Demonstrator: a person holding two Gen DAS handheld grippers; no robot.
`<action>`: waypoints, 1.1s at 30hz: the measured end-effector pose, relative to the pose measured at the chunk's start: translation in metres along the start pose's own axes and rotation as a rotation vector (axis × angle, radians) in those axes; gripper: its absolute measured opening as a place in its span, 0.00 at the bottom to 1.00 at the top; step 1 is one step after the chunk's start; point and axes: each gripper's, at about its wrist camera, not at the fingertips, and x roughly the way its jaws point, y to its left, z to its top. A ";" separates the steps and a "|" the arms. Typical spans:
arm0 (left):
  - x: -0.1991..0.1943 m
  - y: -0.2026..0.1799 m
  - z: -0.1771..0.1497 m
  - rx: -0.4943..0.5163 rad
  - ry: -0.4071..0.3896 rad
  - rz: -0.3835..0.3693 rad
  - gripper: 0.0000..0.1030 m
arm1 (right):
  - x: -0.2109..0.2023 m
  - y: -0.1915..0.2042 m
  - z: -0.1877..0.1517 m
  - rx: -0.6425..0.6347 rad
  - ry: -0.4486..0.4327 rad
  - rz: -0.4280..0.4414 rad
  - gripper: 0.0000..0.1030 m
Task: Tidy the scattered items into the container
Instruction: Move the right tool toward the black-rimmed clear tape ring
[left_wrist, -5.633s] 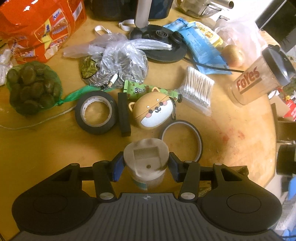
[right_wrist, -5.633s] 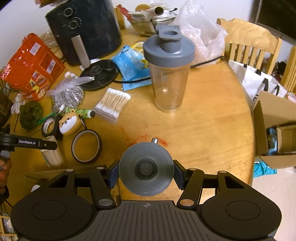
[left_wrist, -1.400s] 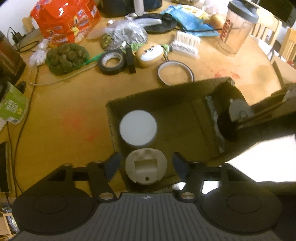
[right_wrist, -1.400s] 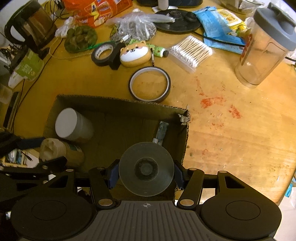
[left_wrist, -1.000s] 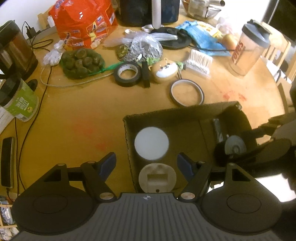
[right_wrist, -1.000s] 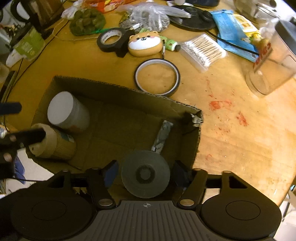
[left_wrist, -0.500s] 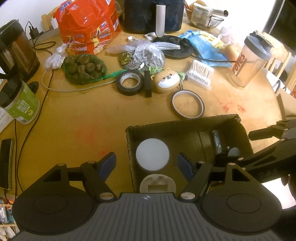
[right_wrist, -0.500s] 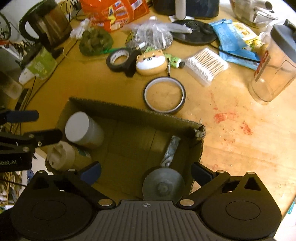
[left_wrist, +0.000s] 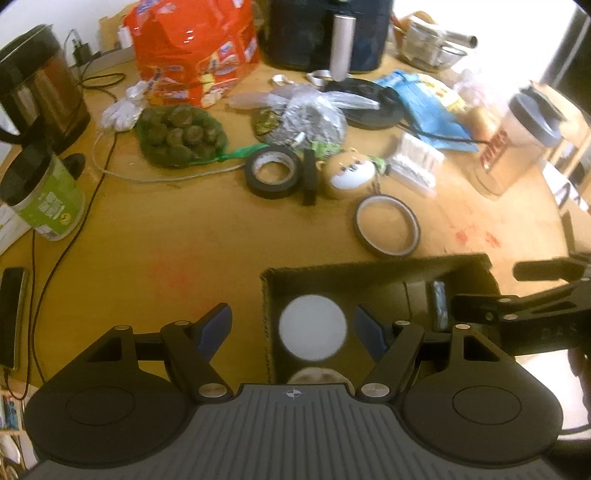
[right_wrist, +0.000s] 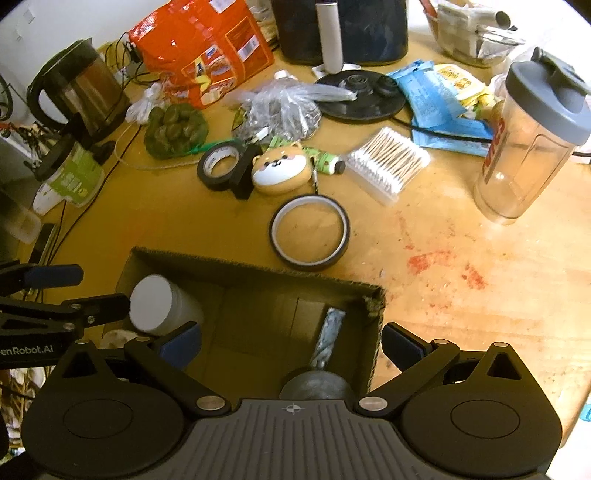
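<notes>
right wrist view: cardboard box (right_wrist: 373, 314) holds white jar (right_wrist: 159, 304), grey disc (right_wrist: 316, 384).

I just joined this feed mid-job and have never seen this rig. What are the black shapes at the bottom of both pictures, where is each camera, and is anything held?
Those black shapes are two-finger grippers that a person holds, one per hand. Each carries a fisheye camera looking along its fingers. The left gripper and the right gripper both stand open and hold nothing; the right one's jaws have just been opening. Both hang over a cardboard box on a wooden table. In the box are a white-lidded tub, a beige-capped jar, a grey round lid and a small foil packet. On the table are a thin tape ring, black tape roll, dog-shaped case and cotton swabs.
</notes>
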 end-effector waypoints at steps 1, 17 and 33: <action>0.000 0.002 0.002 -0.011 0.000 0.008 0.70 | 0.000 -0.001 0.002 0.004 -0.002 -0.005 1.00; -0.003 0.025 0.019 0.017 -0.029 -0.061 0.70 | 0.000 0.006 0.030 0.080 -0.003 -0.144 1.00; 0.005 0.066 0.012 0.007 -0.051 -0.196 0.70 | -0.006 0.034 0.044 0.119 -0.017 -0.306 1.00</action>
